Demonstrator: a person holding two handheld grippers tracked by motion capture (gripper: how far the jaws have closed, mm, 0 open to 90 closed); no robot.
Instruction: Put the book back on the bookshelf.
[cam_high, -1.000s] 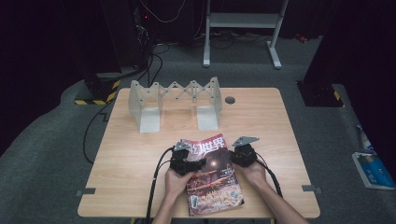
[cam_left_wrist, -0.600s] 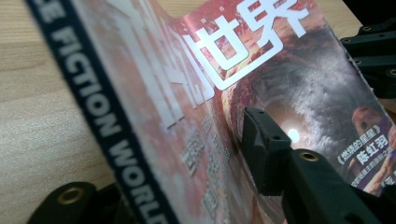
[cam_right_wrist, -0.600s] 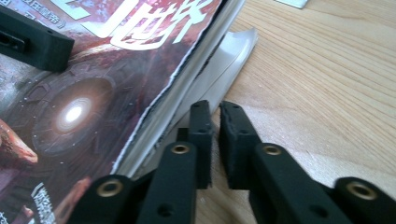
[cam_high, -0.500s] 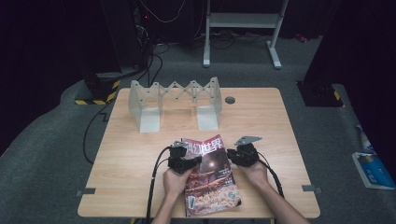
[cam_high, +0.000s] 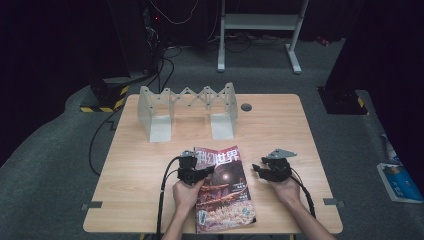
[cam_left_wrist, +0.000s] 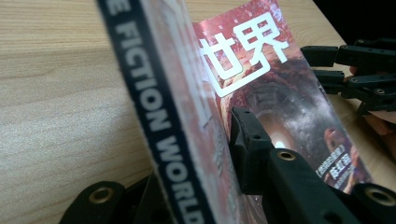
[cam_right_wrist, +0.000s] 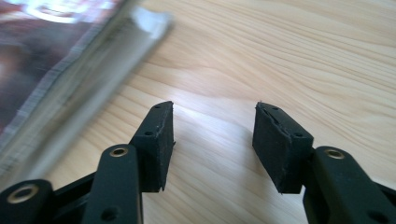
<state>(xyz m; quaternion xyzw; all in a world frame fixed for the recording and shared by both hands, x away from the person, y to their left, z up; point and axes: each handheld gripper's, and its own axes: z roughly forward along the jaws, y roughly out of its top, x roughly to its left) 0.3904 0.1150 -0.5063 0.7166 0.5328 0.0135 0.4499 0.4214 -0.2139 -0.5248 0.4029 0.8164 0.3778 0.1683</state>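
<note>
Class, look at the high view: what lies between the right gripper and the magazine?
Nothing: bare wooden table separates the right gripper from the magazine.

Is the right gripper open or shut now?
Open: the right gripper has just been opening, its fingers apart over bare table.

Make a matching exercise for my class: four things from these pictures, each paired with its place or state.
Things:
1. magazine
2. left gripper
3. right gripper
4. folding rack

States:
A. open over bare wood
B. stands at the table's far side
C. clamped on the spine edge
D. lies at the near edge, spine side lifted

Pairs: 1-D, 2-C, 3-A, 4-B
</note>
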